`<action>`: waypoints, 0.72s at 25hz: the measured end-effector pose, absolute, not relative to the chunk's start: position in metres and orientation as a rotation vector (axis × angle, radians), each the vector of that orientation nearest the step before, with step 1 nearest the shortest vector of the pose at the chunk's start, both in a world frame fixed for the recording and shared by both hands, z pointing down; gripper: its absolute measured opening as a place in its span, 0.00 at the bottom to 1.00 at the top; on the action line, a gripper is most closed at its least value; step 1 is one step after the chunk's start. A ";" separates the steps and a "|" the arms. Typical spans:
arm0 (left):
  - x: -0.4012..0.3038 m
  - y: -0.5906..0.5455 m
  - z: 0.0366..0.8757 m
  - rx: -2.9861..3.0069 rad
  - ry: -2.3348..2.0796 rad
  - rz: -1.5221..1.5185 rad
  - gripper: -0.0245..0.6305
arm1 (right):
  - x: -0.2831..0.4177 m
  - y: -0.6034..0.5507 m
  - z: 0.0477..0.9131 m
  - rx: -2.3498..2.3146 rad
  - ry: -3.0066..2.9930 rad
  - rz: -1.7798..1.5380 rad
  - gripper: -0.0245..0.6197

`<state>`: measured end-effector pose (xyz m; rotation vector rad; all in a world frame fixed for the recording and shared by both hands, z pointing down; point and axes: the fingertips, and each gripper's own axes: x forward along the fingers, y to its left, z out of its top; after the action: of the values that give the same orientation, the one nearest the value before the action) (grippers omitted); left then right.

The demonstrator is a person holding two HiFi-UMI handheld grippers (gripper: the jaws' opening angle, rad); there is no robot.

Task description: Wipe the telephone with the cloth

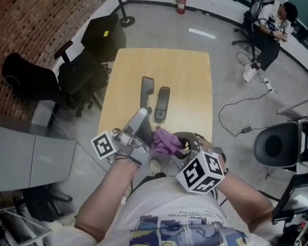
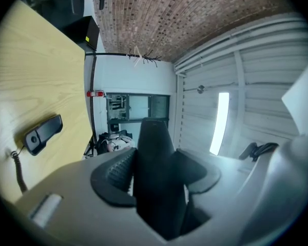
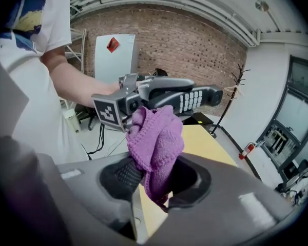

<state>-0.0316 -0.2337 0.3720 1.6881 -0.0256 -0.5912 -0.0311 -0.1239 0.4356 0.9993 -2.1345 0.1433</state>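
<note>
My left gripper [image 1: 135,133] is shut on a grey-black telephone handset [image 1: 138,123] and holds it above the near end of the wooden table [image 1: 190,70]. In the left gripper view the dark handset [image 2: 154,163] fills the gap between the jaws of the left gripper [image 2: 156,177]. My right gripper [image 1: 178,145] is shut on a bunched purple cloth [image 1: 166,141], which touches the handset's right side. The right gripper view shows the cloth [image 3: 156,137] pinched in the right gripper [image 3: 154,181], pressed against the handset [image 3: 182,97] below its keypad.
Two more phone pieces lie mid-table, a grey one [image 1: 147,88] and a black one [image 1: 162,103]; the black one [image 2: 42,134] has a coiled cord. Black chairs [image 1: 79,78] stand left of the table, a round stool [image 1: 277,145] at right, a person [image 1: 272,19] sits far right.
</note>
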 end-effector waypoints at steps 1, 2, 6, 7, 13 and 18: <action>-0.031 -0.233 0.371 1.686 -0.018 -0.589 0.43 | -0.029 -0.124 0.440 1.001 -2.124 0.158 0.23; -0.031 -0.233 0.370 1.683 -0.010 -0.585 0.43 | -0.026 -0.125 0.442 1.006 -2.115 0.173 0.23; -0.030 -0.230 0.367 1.669 0.018 -0.571 0.43 | -0.012 -0.136 0.430 1.077 -2.094 0.194 0.23; -0.031 -0.229 0.367 1.666 0.026 -0.566 0.43 | -0.008 -0.140 0.424 1.107 -2.087 0.185 0.23; -0.041 -0.216 0.376 1.660 0.078 -0.546 0.43 | -0.005 -0.172 0.405 1.251 -2.039 0.118 0.23; -0.042 -0.214 0.373 1.652 0.088 -0.537 0.43 | -0.016 -0.181 0.402 1.241 -2.011 0.098 0.23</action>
<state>-0.0415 -0.2137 0.3732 1.6517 0.0883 -0.5369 -0.0156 -0.1812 0.4025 1.2406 -2.0114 0.0982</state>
